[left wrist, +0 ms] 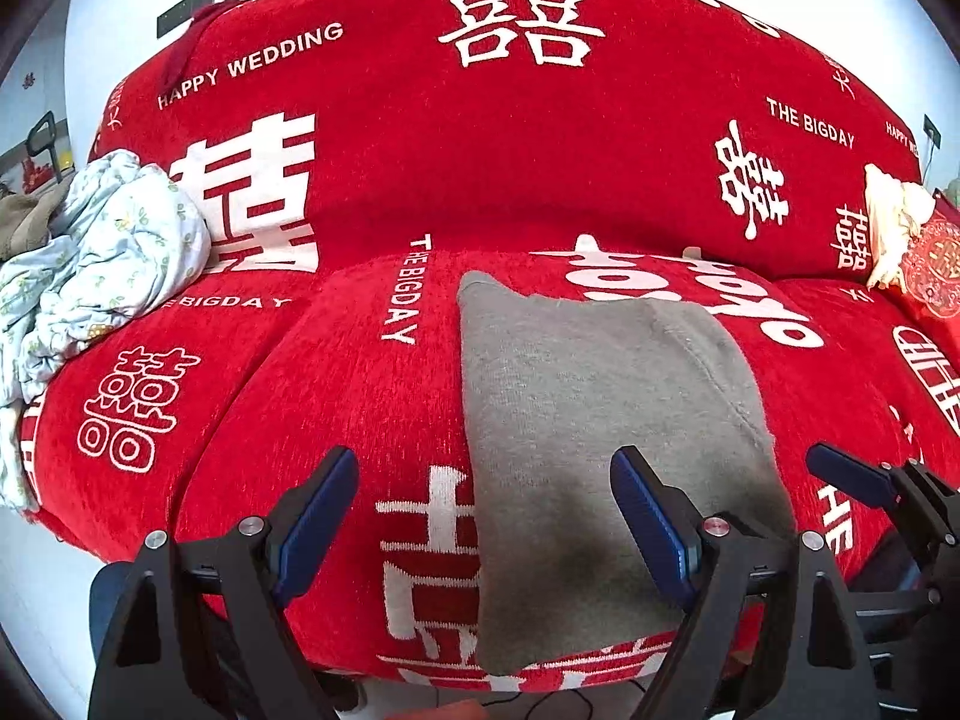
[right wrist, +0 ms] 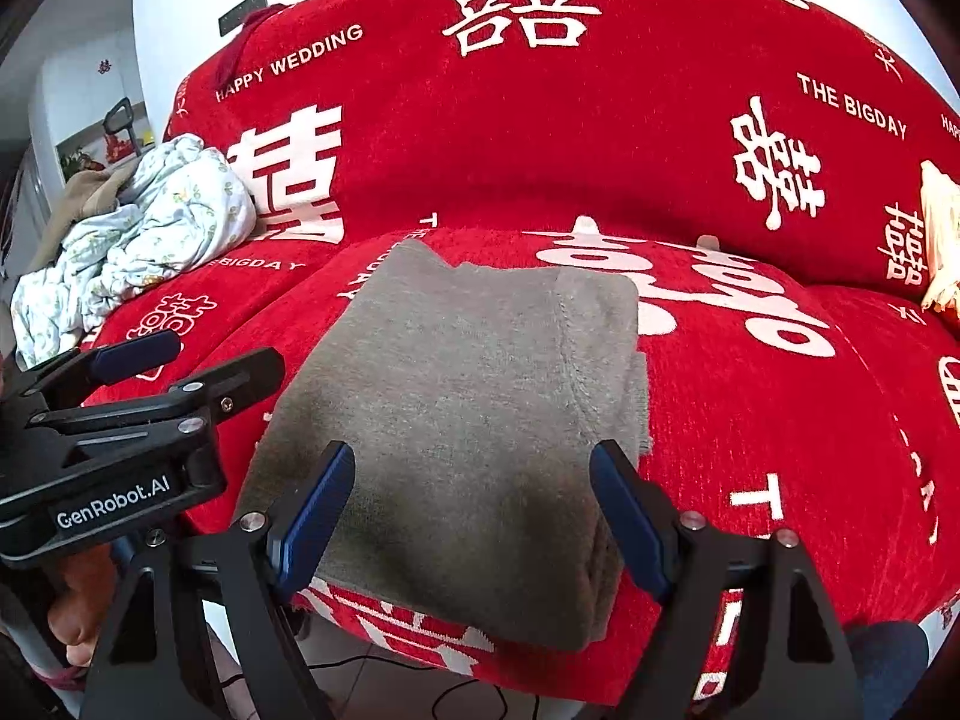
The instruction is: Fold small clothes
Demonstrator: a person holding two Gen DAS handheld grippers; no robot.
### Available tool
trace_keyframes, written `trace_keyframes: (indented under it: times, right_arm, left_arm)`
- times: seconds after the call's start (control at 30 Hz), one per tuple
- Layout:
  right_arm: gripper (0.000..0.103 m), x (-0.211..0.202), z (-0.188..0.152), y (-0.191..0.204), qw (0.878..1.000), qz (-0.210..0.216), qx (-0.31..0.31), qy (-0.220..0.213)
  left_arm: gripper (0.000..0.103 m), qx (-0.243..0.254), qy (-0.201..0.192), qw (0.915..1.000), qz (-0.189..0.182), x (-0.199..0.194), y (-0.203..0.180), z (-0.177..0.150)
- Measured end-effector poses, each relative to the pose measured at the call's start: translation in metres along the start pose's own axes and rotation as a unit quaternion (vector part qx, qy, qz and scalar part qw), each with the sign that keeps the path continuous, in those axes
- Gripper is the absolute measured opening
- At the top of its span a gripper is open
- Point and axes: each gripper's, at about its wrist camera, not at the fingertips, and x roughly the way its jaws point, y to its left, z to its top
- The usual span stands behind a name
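Observation:
A grey knit garment [left wrist: 594, 420] lies folded flat on the middle seat cushion of a red sofa [left wrist: 336, 372]; in the right wrist view the grey garment [right wrist: 468, 396] reaches the cushion's front edge. My left gripper [left wrist: 486, 468] hovers open over the garment's left edge, one blue finger above red fabric, the other above grey. My right gripper [right wrist: 474, 468] stands open over the garment's near part, nothing between its pads. The left gripper [right wrist: 150, 360] shows at the left of the right wrist view, and the right gripper's finger [left wrist: 852, 474] at the right of the left wrist view.
A crumpled pale floral cloth [left wrist: 102, 264] is heaped on the left cushion against the backrest. A cream item [left wrist: 894, 228] and a red embroidered cushion [left wrist: 939, 264] sit at the far right. Cables lie on the floor [right wrist: 420, 678] below the sofa's front edge.

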Motion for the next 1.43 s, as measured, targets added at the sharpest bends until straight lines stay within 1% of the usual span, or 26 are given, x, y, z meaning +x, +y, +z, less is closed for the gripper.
trace_keyframes:
  times: [1.07,1.43]
  right_arm:
    - [0.083,-0.0018,0.0021,0.0012,1.0,0.0,-0.002,-0.001]
    - [0.083,-0.003,0.0038,0.0004,1.0,0.0,-0.004,-0.002]
  left_arm:
    - [0.087,-0.01,0.004,0.9999,0.005,0.0014,0.0048,0.0006]
    - [0.087,-0.005,0.002,1.0,0.006,0.0006,0.004,0.0008]
